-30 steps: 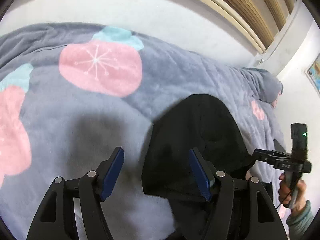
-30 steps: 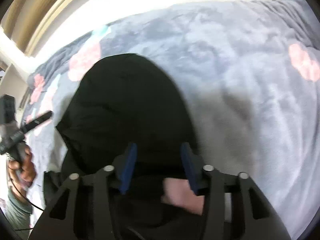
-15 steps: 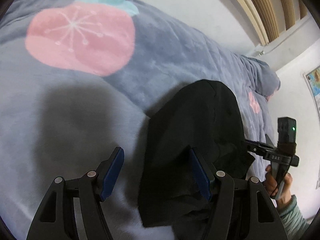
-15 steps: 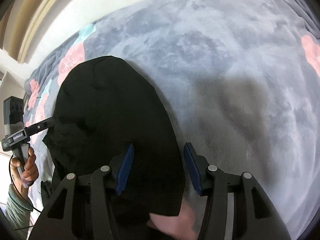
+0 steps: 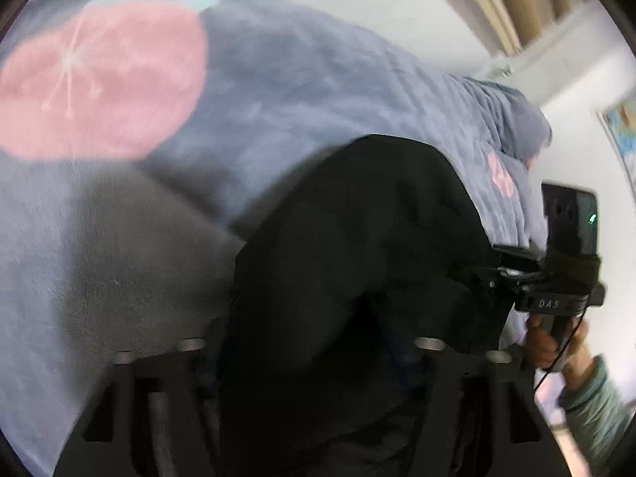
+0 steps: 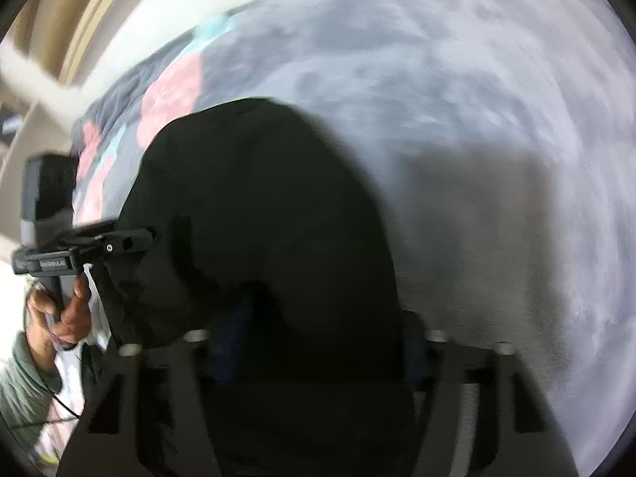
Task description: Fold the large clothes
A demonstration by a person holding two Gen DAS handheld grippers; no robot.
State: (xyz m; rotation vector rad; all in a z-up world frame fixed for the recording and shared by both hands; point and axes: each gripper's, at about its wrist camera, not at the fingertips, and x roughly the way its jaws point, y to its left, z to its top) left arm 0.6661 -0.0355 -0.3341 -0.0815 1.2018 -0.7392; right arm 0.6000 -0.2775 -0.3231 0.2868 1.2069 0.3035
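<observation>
Left wrist view: blurred by motion; the left gripper (image 5: 310, 361) shows only its dark finger bases, with black cloth draped over and between them.
Left jaws: fingertips hidden under the cloth, so I cannot tell whether they are wide, narrow or clamped.
Large black fabric garment (image 5: 357, 246): lies on the bed ahead of the left jaws and runs back between them, its rounded far end pointing away.
Grey fleece blanket with pink fruit prints (image 5: 258, 91): spreads to the left of and beyond the jaws, under the garment.
Right gripper (image 5: 473, 274): seen from the side to the right of the left jaws, its tip touching the garment's right edge; a hand (image 5: 552, 342) in a green sleeve holds its handle.
Right wrist view: equally blurred; the same garment covers the gap between the right jaws, so their state cannot be told either.
Left gripper from this side: its tip meets the garment's left edge, to the left of the right jaws.
Blanket here: fills the area right of and beyond the jaws.
</observation>
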